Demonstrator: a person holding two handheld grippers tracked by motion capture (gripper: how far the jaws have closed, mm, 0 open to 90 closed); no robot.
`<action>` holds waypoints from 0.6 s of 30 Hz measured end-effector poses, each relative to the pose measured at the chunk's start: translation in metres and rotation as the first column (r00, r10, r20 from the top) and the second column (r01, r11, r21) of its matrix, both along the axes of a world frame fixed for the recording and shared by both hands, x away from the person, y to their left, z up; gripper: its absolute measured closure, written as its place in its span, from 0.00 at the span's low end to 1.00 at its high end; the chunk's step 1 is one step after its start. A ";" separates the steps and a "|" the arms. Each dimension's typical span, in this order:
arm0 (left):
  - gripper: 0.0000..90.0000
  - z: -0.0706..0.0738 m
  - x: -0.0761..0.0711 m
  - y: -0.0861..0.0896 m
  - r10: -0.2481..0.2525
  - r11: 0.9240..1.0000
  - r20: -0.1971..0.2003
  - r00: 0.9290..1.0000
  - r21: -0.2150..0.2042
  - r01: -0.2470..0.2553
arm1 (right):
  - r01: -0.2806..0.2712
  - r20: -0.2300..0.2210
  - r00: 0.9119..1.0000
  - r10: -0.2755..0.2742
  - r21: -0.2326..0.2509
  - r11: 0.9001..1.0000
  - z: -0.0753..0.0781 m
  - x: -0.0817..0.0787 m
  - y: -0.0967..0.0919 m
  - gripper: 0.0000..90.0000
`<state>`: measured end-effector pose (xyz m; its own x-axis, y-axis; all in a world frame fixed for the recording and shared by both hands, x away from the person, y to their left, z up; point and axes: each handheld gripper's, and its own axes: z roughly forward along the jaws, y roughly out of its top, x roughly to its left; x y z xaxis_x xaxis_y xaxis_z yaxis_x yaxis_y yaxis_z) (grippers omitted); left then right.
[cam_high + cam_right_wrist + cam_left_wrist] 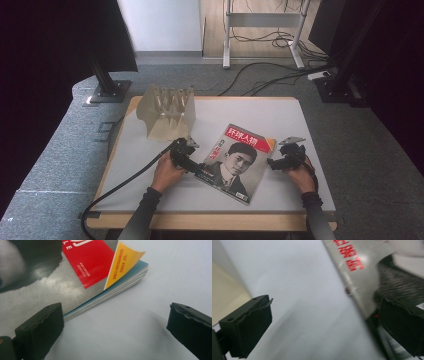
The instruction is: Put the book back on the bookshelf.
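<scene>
The magazine [236, 161] lies flat and slantwise on the white mat [295, 120] that covers the table, its cover with a portrait and a red title block facing up, and we hold a gripper at each of its long sides.

Our left gripper [186, 156] sits at the magazine's left edge. In the left gripper view its two black jaws stand wide apart with nothing pinched: one hangs over the bare mat, the other over the dark lower part of the cover, so the magazine's [372, 272] spine edge runs between them. That view is blurred, and we cannot tell whether a pad touches the paper.

Our right gripper [278, 161] is just beside the magazine's right edge, near its upper corner. Its jaws are spread as wide as they go, with nothing between the pads. In the right gripper view one jaw hangs over the cover at the page edges and the other over the mat, well apart from the magazine [82, 277]. The cover's corner with the yellow triangle [122, 262] curls up off the stacked pages.

Farther out, a pale wooden slotted rack [167, 112] stands on the mat's far left part, well apart from the magazine. A black cable [117, 186] trails from our left gripper off the near left edge of the table.
</scene>
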<state>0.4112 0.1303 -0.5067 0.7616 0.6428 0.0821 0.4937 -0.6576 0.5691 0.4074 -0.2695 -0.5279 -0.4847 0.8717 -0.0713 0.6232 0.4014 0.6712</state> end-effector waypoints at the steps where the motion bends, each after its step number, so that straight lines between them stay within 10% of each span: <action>1: 0.00 -0.001 0.001 0.002 0.006 1.000 -0.002 1.000 -0.001 -0.006 | 0.002 -0.001 1.000 -0.002 -0.001 1.000 0.000 0.002 0.000 0.00; 7: 0.00 -0.009 0.006 0.011 0.051 0.999 -0.009 0.999 0.015 -0.051 | 0.010 -0.009 1.000 -0.010 0.001 1.000 0.000 0.011 0.002 0.00; 10: 0.00 -0.012 0.006 0.011 0.032 0.998 -0.050 0.998 -0.043 -0.034 | 0.012 -0.015 1.000 -0.012 0.011 1.000 0.000 0.013 0.002 0.00; 18: 0.00 -0.014 -0.024 0.008 -0.014 0.998 -0.048 0.999 -0.065 0.011 | -0.017 -0.028 0.999 0.019 0.058 0.998 -0.001 0.017 0.001 0.07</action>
<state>0.3875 0.1386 -0.5209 0.7715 0.6362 0.0038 0.5136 -0.6265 0.5863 0.4247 -0.2688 -0.5288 -0.5016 0.8651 -0.0074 0.6354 0.3742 0.6755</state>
